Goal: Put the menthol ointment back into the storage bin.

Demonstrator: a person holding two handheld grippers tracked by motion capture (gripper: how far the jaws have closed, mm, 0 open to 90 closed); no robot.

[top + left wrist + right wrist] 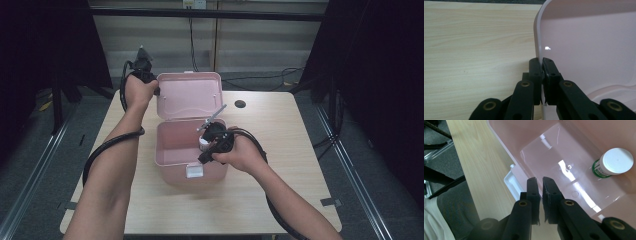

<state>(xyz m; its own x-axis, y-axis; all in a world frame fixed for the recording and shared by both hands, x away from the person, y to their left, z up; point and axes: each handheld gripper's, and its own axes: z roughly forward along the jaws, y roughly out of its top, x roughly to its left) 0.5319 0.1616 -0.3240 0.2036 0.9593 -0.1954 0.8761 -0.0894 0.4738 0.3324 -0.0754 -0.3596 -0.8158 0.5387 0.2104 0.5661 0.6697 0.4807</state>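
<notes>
Left gripper (pixel 541 62) clamped tight on the left edge of the raised lid (pixel 190 95) of a pink box (pixel 175 142), mid-table (pixel 280 150). Right gripper (pixel 541 181) poised above the open box, jaws nearly together with only a thin gap, nothing between them. Inside, near the right wall, a small white-capped bottle (pixel 615 161) with a green label.

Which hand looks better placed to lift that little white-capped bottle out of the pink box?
Right. The right gripper hangs shut above the box, near the bottle. The left gripper is clamped on the lid.
</notes>
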